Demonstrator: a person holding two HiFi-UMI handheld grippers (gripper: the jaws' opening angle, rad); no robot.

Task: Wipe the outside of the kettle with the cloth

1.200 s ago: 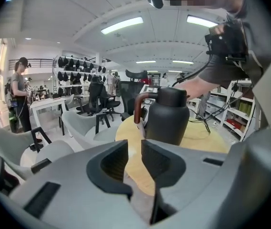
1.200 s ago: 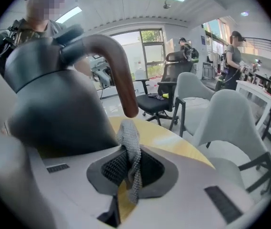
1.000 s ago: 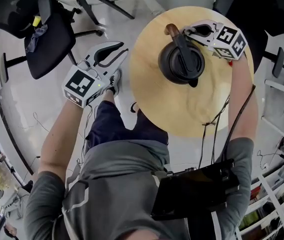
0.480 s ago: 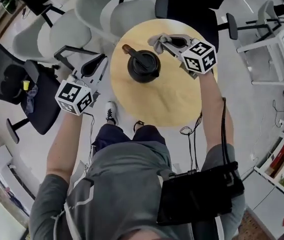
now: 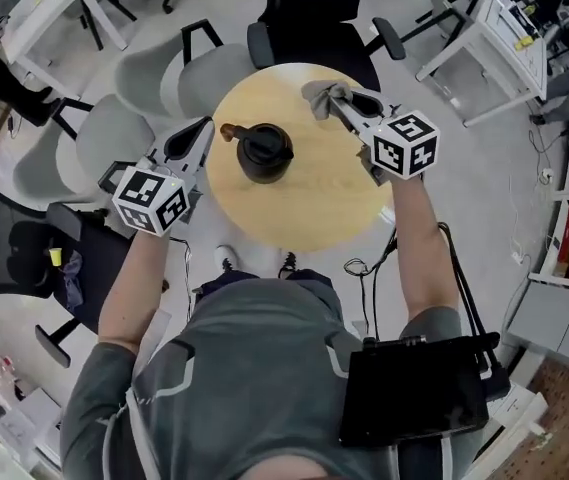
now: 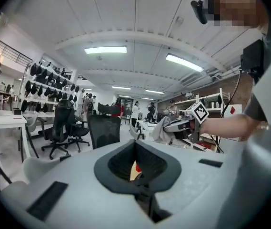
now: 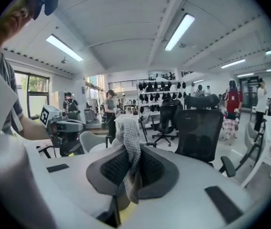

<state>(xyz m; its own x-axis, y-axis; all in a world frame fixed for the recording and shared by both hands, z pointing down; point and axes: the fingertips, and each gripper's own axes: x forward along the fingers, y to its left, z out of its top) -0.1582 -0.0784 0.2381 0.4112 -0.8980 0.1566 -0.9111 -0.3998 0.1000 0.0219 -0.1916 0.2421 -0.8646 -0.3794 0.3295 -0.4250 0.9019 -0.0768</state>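
Note:
The black kettle stands upright on the round wooden table, left of its middle. My right gripper hovers over the far right part of the table, shut on the grey cloth, which hangs from its jaws. It is clear of the kettle. My left gripper is beside the table's left edge, left of the kettle and apart from it. Its jaws have just been closing and now stand shut with nothing between them. The left gripper view shows the right gripper with the cloth.
Grey chairs and a black chair ring the far side of the table. Another black chair is at the left, white desks at the far right. People stand in the background.
Both grippers have risen. The right one carried the cloth up and off the kettle's top to the far right of the table. The head camera now sees the table from higher.

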